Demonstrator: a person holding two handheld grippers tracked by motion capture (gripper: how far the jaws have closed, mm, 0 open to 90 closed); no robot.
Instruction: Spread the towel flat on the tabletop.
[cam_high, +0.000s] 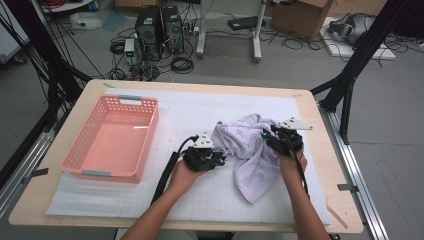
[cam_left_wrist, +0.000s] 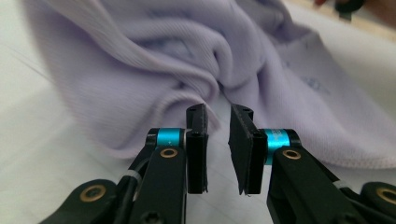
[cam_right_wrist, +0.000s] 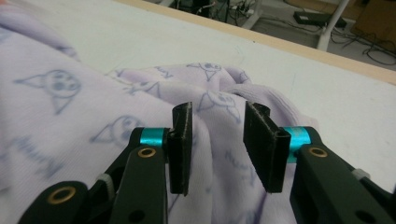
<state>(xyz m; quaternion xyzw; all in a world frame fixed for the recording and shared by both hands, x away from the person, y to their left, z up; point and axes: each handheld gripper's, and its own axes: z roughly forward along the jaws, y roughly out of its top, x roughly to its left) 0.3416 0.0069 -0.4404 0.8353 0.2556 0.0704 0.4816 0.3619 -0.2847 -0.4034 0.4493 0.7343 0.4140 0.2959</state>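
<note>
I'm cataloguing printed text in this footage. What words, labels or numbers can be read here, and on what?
None can be read for certain.
Lilac cloth: faint lettering among its printed cat-like faces, too blurred to read in the right gripper view.
Pink basket: grey labels on its rims, too small to read.
White gridded mat: lines, no legible numbers.

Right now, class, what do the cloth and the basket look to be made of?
Cloth: soft knitted fabric, probably cotton, matt lilac; fine ribs, loose folds and faint printed cat faces show. Basket: moulded plastic, likely, smooth pink; rigid walls pierced with even rows of holes.
</note>
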